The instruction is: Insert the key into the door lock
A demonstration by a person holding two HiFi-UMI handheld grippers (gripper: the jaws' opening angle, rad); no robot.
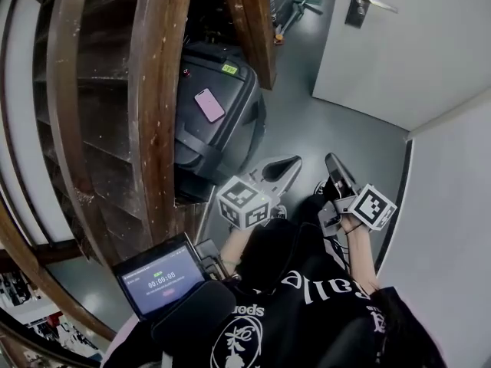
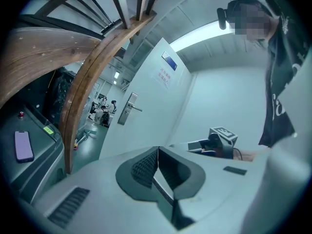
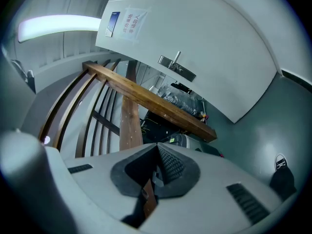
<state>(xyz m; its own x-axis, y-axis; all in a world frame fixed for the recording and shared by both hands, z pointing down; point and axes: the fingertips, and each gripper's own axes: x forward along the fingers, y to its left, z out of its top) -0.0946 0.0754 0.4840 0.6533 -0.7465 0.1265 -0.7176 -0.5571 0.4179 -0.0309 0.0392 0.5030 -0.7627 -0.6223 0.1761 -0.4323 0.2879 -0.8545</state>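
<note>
The white door (image 1: 414, 52) stands at the upper right of the head view, with a metal handle and lock plate (image 1: 360, 2) near its top edge. The same handle shows far off in the left gripper view (image 2: 129, 108) and in the right gripper view (image 3: 175, 65). My right gripper (image 1: 331, 161) is shut on a small metal key (image 3: 156, 176) with a brown tag (image 3: 148, 201) hanging under the pads. My left gripper (image 1: 294, 161) is shut with nothing between its pads (image 2: 146, 167). Both are held low over the floor, well short of the door.
A dark wooden stair rail (image 1: 153, 90) curves down the left. A black suitcase (image 1: 222, 129) with a pink phone (image 1: 209, 104) on top sits beside it. An open laptop (image 1: 157, 282) rests by my lap. A white wall (image 1: 453, 205) closes the right side.
</note>
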